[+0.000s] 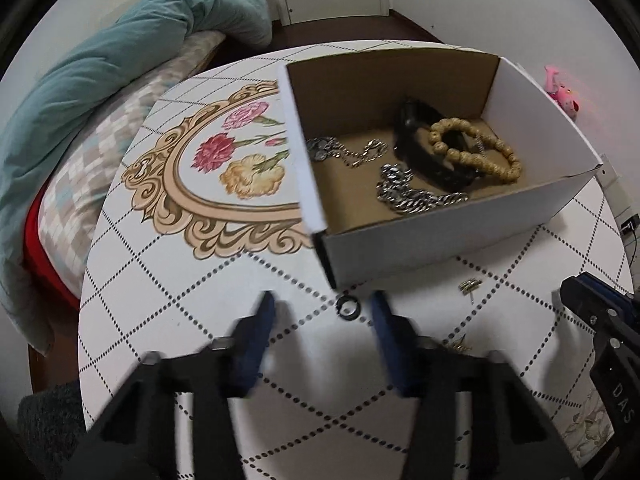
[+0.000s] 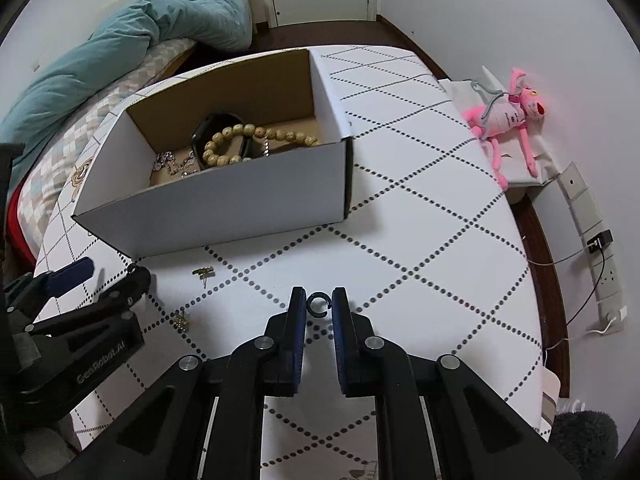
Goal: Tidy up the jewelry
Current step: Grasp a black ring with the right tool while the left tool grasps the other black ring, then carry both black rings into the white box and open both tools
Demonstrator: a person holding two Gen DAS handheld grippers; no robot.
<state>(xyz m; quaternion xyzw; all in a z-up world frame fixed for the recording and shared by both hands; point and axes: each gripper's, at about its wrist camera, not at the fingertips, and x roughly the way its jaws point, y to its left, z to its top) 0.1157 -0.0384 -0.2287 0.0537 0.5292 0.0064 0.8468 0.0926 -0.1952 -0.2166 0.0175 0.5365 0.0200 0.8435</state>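
Note:
A white cardboard box (image 1: 420,248) stands on the table, also in the right wrist view (image 2: 224,216). It holds silver chains (image 1: 404,192), a black band (image 1: 424,160) and a beige bead bracelet (image 1: 480,148). My left gripper (image 1: 322,312) is open above the table, with a small black ring (image 1: 347,306) lying between its fingertips. My right gripper (image 2: 319,304) is shut on a black open ring (image 2: 319,305). Two small gold earrings (image 2: 203,272) (image 2: 181,320) lie on the table in front of the box.
The round table has a white cloth (image 2: 420,240) with dotted diamonds and a flower print (image 1: 240,152). A bed with a teal duvet (image 1: 100,80) is on the left. A pink plush toy (image 2: 508,120) lies on the right.

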